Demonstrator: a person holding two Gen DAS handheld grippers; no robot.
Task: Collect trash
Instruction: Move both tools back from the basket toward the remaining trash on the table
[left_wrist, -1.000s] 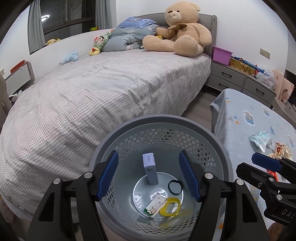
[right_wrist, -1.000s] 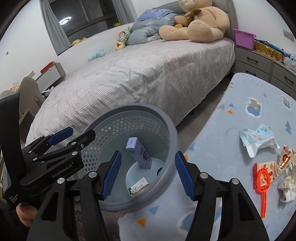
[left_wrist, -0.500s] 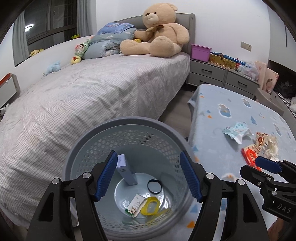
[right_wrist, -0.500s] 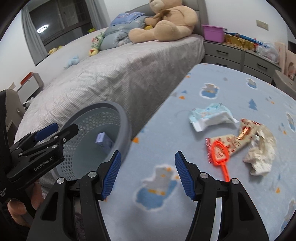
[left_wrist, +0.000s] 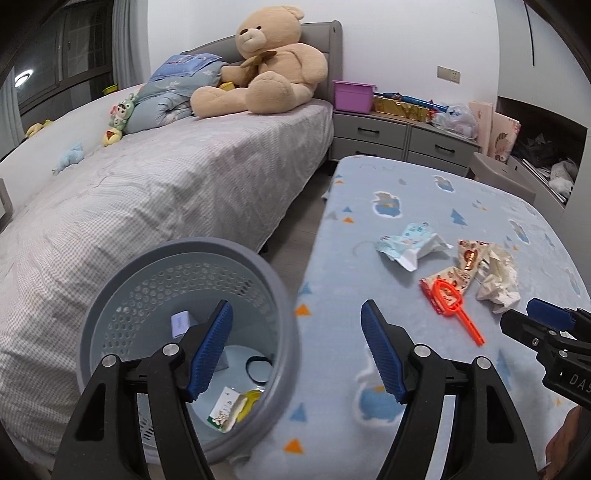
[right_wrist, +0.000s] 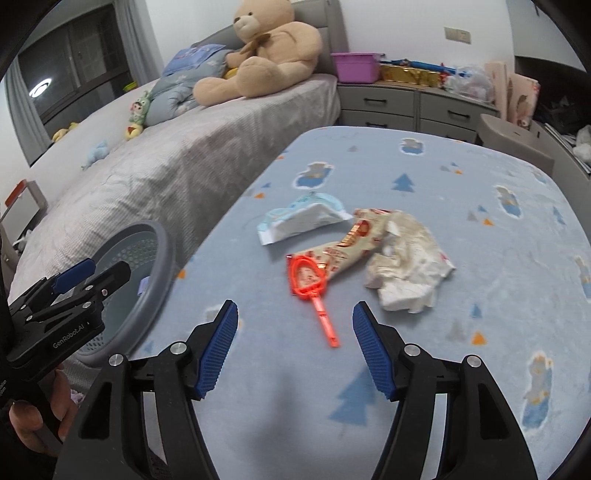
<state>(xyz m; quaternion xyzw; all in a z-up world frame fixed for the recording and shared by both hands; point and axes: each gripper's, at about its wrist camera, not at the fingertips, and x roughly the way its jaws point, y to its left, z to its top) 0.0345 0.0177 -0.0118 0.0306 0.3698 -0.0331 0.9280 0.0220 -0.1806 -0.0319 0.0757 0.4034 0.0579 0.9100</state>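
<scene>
My left gripper (left_wrist: 295, 350) hangs empty with its jaws apart over the bin (left_wrist: 280, 332), which already holds a small box (left_wrist: 180, 323), a wrapper and a couple of rings, so part of the collecting looks done. Left to pick up, just ahead of my right gripper (right_wrist: 291, 347), whose jaws have just been opening with nothing between them, are the orange wand (right_wrist: 312, 291), the blue-white packet (right_wrist: 303, 218), the snack wrapper (right_wrist: 351, 243) and the crumpled tissue (right_wrist: 406, 273).

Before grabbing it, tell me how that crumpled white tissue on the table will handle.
The crumpled tissue looks soft and light: it will probably squash flat between the pads. Its loose folds may snag the snack wrapper touching it, so that could drag along.
</scene>
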